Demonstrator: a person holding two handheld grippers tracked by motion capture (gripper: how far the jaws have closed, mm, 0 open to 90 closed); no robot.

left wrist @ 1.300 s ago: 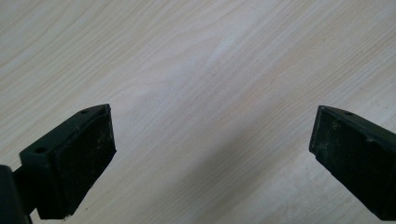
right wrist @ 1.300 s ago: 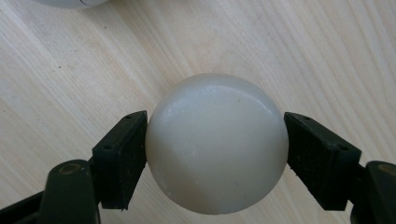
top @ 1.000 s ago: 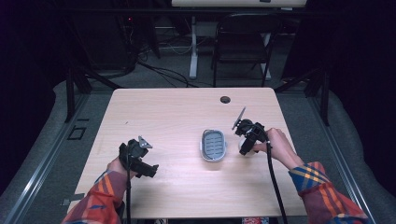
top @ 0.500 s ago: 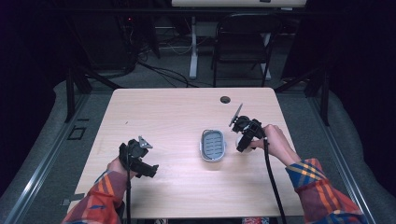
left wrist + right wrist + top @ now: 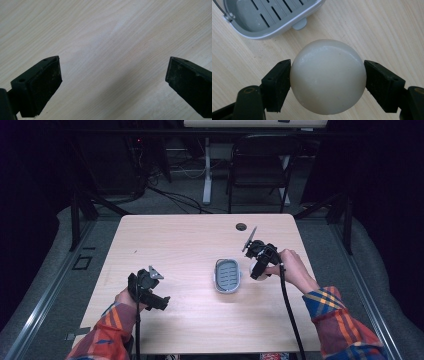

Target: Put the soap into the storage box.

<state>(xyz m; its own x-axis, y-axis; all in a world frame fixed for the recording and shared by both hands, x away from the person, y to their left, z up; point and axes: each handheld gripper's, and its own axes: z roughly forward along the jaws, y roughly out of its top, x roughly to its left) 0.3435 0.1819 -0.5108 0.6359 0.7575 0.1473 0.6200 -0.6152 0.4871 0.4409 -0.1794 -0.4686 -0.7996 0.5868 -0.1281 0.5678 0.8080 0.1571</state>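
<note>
A round, cream-white bar of soap (image 5: 328,76) sits between the two jaws of my right gripper (image 5: 328,83), which is shut on it just above the wooden table. In the high view the right gripper (image 5: 256,269) is right of centre, close beside a grey slotted soap dish (image 5: 228,275). The dish's rim (image 5: 274,32) lies just beyond the soap in the right gripper view, with a small gap between them. My left gripper (image 5: 161,301) is near the table's front left. Its jaws (image 5: 113,80) stand wide open over bare wood.
A dark round cable hole (image 5: 241,226) is set in the table (image 5: 175,240) near its far edge. A folding chair (image 5: 260,165) and a desk leg stand on the floor beyond the table. Cables trail from both grippers toward the front edge.
My right gripper has shifted a little left and farther from the person, closer to the soap dish, still holding the soap. The left gripper has stayed where it was.
</note>
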